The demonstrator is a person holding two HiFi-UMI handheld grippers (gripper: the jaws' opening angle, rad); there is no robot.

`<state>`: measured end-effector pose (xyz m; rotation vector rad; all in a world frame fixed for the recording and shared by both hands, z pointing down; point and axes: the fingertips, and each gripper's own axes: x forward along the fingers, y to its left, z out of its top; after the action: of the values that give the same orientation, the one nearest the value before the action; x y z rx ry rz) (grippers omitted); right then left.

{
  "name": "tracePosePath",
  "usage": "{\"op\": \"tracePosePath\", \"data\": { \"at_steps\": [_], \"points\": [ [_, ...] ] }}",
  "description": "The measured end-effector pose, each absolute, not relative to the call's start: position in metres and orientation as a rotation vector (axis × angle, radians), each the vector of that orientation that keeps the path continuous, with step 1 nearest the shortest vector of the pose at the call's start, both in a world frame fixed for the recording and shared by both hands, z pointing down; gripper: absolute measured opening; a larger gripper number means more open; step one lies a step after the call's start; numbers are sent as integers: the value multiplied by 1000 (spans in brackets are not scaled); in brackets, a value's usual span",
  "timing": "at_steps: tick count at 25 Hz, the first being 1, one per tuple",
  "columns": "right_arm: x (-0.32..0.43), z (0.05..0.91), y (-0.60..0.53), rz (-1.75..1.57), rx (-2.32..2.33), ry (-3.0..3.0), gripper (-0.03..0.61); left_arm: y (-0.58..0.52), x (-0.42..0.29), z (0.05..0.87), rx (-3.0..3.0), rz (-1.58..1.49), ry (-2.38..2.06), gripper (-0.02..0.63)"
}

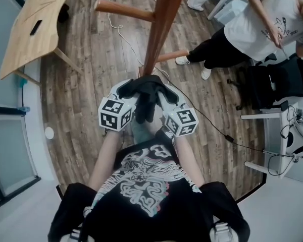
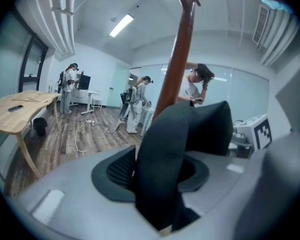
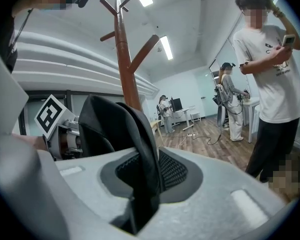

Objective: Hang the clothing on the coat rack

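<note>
A black garment (image 1: 146, 97) is bunched between my two grippers, just in front of the brown wooden coat rack pole (image 1: 159, 29). My left gripper (image 1: 129, 92) stands open, and a wide band of the black garment (image 2: 165, 159) lies loosely across its ribbed pad and hangs down into the gap between the jaws. My right gripper (image 1: 166, 94) is shut on a fold of the black garment (image 3: 125, 134). The rack's pole (image 2: 172, 79) rises right behind the cloth, and its upper pegs (image 3: 117, 14) show in the right gripper view.
A light wooden table (image 1: 33, 24) stands at the far left. A person in a white shirt (image 1: 262, 24) stands to the right of the rack, next to a black chair (image 1: 278, 82) and a white desk frame (image 1: 272, 150). A cable (image 1: 217, 130) runs across the wooden floor.
</note>
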<state>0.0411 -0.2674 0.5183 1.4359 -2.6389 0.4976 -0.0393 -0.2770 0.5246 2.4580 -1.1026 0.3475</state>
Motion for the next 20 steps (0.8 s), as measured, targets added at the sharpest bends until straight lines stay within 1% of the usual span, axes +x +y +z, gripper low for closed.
{"op": "tracePosePath", "data": {
  "at_steps": [20],
  "points": [
    [50,512,-233,508,1457,-2652,74,-247,-44,515,2471,349,-1076,156]
  ]
}}
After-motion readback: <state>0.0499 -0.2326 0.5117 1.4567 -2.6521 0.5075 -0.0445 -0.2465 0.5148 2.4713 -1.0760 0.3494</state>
